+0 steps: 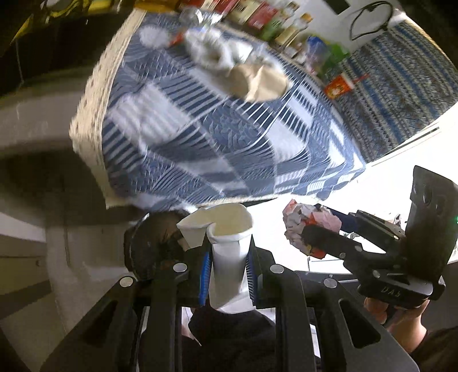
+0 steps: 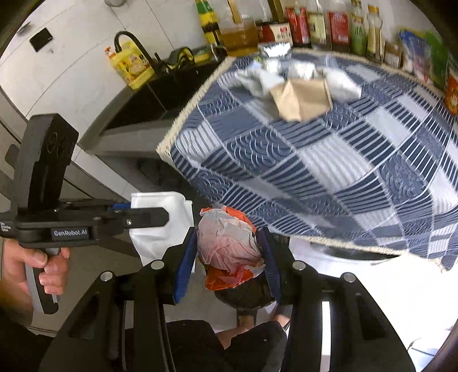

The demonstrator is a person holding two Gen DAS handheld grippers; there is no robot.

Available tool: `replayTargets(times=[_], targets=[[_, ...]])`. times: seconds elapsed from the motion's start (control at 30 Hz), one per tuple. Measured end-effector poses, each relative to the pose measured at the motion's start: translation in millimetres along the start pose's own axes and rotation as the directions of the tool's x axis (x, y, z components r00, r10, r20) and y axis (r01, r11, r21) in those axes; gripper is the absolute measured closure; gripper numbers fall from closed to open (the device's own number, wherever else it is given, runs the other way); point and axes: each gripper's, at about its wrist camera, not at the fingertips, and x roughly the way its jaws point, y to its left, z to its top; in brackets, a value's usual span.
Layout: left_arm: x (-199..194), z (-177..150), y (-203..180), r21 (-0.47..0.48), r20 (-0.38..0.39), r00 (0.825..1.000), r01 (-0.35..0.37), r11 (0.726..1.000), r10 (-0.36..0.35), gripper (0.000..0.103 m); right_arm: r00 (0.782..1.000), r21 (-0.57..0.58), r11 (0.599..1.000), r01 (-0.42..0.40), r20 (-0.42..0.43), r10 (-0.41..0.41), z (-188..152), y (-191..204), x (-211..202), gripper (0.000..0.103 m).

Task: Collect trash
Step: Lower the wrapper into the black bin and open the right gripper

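My left gripper (image 1: 227, 257) is shut on a crushed white paper cup (image 1: 229, 223), which stands up between the blue pads. In the right wrist view the same left gripper (image 2: 151, 211) and cup (image 2: 160, 237) are on the left. My right gripper (image 2: 229, 251) is shut on a crumpled red and white wrapper (image 2: 226, 240). That right gripper (image 1: 317, 223) and wrapper (image 1: 297, 226) also show in the left wrist view. Both are held just off the near edge of a table with a blue and white cloth (image 2: 329, 171). On the cloth lie a brown paper bag (image 2: 303, 97) and crumpled white scraps (image 2: 257, 77).
A dark round object (image 2: 243, 294) sits below both grippers, partly hidden. Bottles (image 2: 315, 23) line the wall behind the table. A black sink (image 2: 160, 94) with a yellow bottle (image 2: 131, 65) is at the left. A hand (image 2: 37, 266) holds the left gripper's handle.
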Motion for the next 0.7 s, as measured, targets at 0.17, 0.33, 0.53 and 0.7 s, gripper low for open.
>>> replayTargets(times=[0.17,0.33,0.53,0.7], targets=[[35.2,-10.6,17.1,-0.038,-0.068,0.998,0.003,0.999,-0.006,0.084,0.997,0.041,0.999,-0.007,-0.077,0.01,-13.1,-11.8,39.0,0.058],[73.9,-17.8,45.1,-0.094,-0.138,0.99,-0.012,0.996,-0.002,0.084,0.986,0.085,0.996,-0.021,-0.163,0.034,-29.9,-30.4,81.0,0.058],[111.9,-24.3,70.7,-0.14,-0.193,0.981,-0.049,0.989,0.021,0.084,0.977,0.142,0.989,-0.031,-0.204,0.06,-46.2,-53.9,118.6,0.058],[136.5,-31.3,81.7,-0.17,-0.224,0.974,-0.066,0.983,0.027,0.083,0.972,0.168,0.985,-0.045,-0.219,0.082,-53.7,-67.7,143.4,0.058]])
